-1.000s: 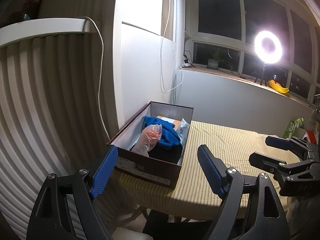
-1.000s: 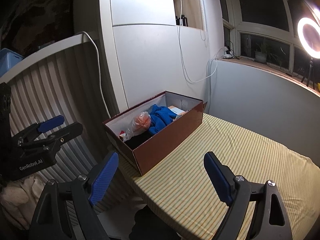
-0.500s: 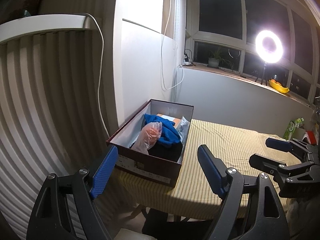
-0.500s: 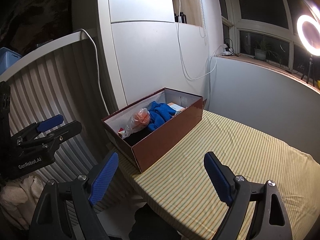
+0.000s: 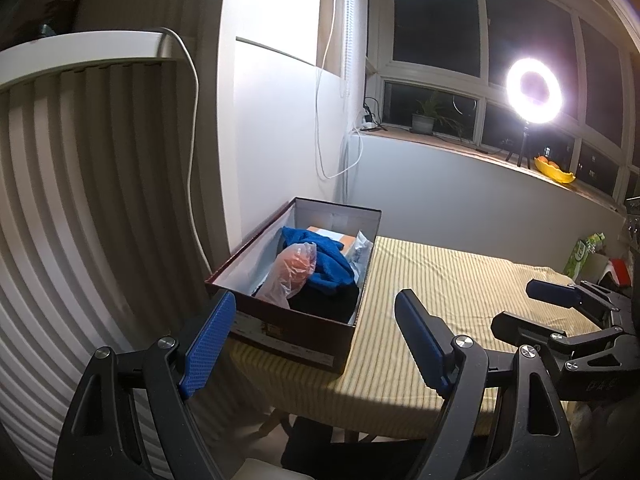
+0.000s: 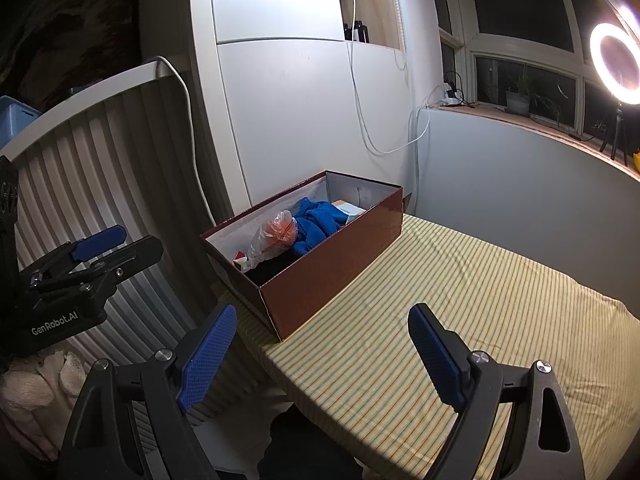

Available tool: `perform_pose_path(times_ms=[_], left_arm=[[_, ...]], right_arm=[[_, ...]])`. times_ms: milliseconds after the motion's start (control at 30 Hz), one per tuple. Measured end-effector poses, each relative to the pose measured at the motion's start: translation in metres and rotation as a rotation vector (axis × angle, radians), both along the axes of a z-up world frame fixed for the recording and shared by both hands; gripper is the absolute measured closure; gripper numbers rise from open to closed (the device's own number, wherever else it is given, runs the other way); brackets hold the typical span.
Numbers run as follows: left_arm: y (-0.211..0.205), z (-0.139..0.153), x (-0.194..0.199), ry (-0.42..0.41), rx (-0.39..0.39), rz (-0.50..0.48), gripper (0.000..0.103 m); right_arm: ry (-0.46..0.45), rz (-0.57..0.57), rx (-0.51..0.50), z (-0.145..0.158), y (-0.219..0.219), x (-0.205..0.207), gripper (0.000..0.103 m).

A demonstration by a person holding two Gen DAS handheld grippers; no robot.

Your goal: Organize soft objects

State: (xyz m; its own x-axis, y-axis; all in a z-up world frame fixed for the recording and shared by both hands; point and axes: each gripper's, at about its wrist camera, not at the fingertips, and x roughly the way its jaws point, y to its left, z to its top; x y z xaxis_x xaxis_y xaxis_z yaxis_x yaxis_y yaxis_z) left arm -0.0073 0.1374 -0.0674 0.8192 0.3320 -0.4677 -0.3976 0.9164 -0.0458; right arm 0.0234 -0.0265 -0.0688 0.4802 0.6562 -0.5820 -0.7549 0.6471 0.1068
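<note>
A brown cardboard box (image 5: pixel 296 332) (image 6: pixel 332 276) stands at the near left corner of the striped table (image 5: pixel 460 292) (image 6: pixel 480 320). Inside lie a blue cloth (image 5: pixel 320 256) (image 6: pixel 316 222), a clear plastic bag with something orange in it (image 5: pixel 294 268) (image 6: pixel 276 234), a black soft item (image 5: pixel 328 300) and flat packets at the far end. My left gripper (image 5: pixel 312 340) is open and empty, held back from the box's near end. My right gripper (image 6: pixel 320 348) is open and empty, off the table's near edge. Each gripper shows in the other's view (image 5: pixel 560 312) (image 6: pixel 80 268).
A white ribbed panel (image 5: pixel 80 200) and a white cabinet (image 6: pixel 300 120) with hanging cables stand left of the box. A window sill holds a plant (image 5: pixel 426 120), a ring light (image 5: pixel 534 90) and a yellow bowl (image 5: pixel 554 170). A green carton (image 5: pixel 584 252) sits at the table's far right.
Both grippers have drawn back slightly and shifted; the box sits a little farther and more central in both views. Both stay open and empty. The box contents have not moved.
</note>
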Motion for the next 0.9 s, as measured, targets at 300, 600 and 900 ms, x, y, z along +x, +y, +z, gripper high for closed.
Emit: perform_pose_path(times_ms=[300,600,900], left_arm=[[-0.0030,0.0002,0.0011,0.001,-0.001,0.000,0.021],[-0.0037,-0.0005,0.0018,0.003,-0.011,-0.005,0.021],[-0.0038,-0.0011,0.0013,-0.011,-0.002,0.005,0.021]], right_arm=[[0.009,-0.002,0.008,-0.0023,-0.0030,0.0026,0.018],[0.012,-0.003,0.006,-0.0038,-0.0040,0.0030,0.017],[0.017,-0.003,0.002,-0.0079,-0.0076,0.0043,0.017]])
